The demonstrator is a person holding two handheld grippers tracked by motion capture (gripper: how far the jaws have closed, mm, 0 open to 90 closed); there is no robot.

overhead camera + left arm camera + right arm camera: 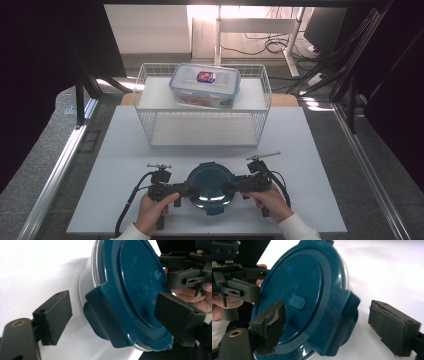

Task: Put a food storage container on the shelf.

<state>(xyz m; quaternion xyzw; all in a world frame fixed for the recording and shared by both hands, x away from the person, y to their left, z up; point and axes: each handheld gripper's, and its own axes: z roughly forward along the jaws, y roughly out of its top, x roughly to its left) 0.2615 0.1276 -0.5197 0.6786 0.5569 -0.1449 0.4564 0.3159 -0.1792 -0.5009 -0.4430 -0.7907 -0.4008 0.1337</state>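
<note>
A round clear container [210, 185] with a dark teal lid [135, 277] [294, 290] sits on the white table [125, 150] near its front edge. My left gripper [189, 190] [115, 317] is at its left side. Its jaws straddle a teal latch tab [105, 315], one jaw over the lid and the other beside the tab with a gap. My right gripper [229, 187] [332, 326] is at the right side, straddling the opposite tab [342, 315] the same way, with a gap at the outer jaw. Both grippers stand open.
A white wire basket rack [150, 125] stands behind the round container. On its upper shelf rests a rectangular clear box [205, 85] with a latched lid. Metal rails run along both table sides. A desk frame and cables lie on the floor beyond.
</note>
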